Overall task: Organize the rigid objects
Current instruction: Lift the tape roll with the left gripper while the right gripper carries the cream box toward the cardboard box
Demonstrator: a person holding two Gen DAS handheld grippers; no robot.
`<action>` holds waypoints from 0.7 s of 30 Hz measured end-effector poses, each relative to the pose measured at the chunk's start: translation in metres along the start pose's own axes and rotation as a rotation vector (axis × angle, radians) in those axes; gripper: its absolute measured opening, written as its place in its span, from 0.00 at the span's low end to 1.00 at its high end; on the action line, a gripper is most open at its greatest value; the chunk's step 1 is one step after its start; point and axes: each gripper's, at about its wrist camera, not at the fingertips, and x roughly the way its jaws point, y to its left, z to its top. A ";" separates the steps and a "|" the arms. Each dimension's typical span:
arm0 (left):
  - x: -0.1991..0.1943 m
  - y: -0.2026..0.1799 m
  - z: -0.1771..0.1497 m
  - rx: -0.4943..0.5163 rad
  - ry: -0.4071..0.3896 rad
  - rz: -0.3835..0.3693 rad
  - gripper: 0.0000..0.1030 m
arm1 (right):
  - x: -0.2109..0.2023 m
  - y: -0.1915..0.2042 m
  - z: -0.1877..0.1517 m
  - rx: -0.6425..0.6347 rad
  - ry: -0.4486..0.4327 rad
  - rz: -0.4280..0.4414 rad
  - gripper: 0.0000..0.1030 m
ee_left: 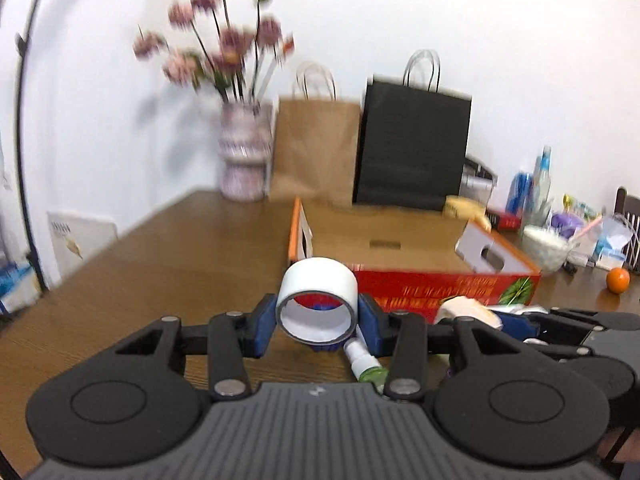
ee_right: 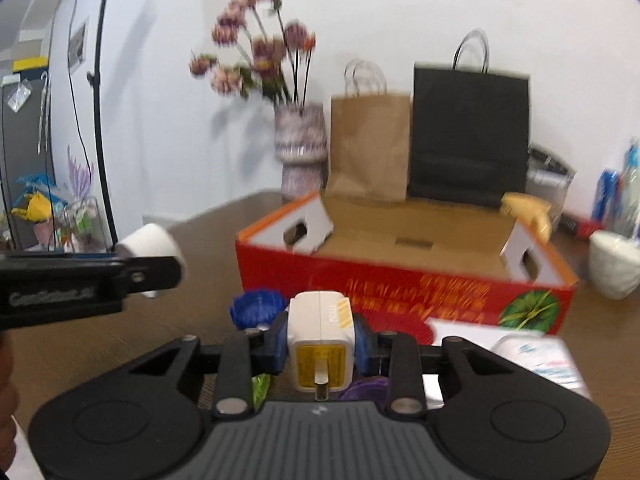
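Note:
My left gripper [ee_left: 317, 322] is shut on a white tape roll [ee_left: 318, 300] and holds it above the wooden table, just in front of the open red cardboard box [ee_left: 440, 288]. My right gripper [ee_right: 321, 342] is shut on a white power adapter [ee_right: 320, 332] with a yellow label, also in front of the box [ee_right: 400, 288]. The tape roll [ee_right: 154, 246] and left gripper show at the left of the right wrist view. The right gripper with the adapter [ee_left: 468, 308] shows at the right of the left wrist view. The box floor looks bare.
A small spray bottle [ee_left: 366, 364] and a blue ridged object [ee_right: 258, 306] lie under the grippers. A flower vase [ee_left: 244, 152], a brown bag [ee_left: 316, 148] and a black bag [ee_left: 414, 144] stand behind the box. A white bowl [ee_right: 614, 264], bottles and an orange [ee_left: 618, 280] sit right.

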 end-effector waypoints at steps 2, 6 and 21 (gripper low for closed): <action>-0.027 -0.005 0.001 0.002 -0.052 0.010 0.43 | -0.027 0.002 0.004 -0.007 -0.048 -0.006 0.30; -0.087 -0.020 -0.002 0.038 -0.163 0.010 0.43 | -0.084 0.009 0.002 -0.048 -0.117 -0.032 0.30; -0.200 -0.041 -0.040 0.099 -0.261 -0.028 0.43 | -0.231 0.028 -0.047 -0.027 -0.233 -0.157 0.30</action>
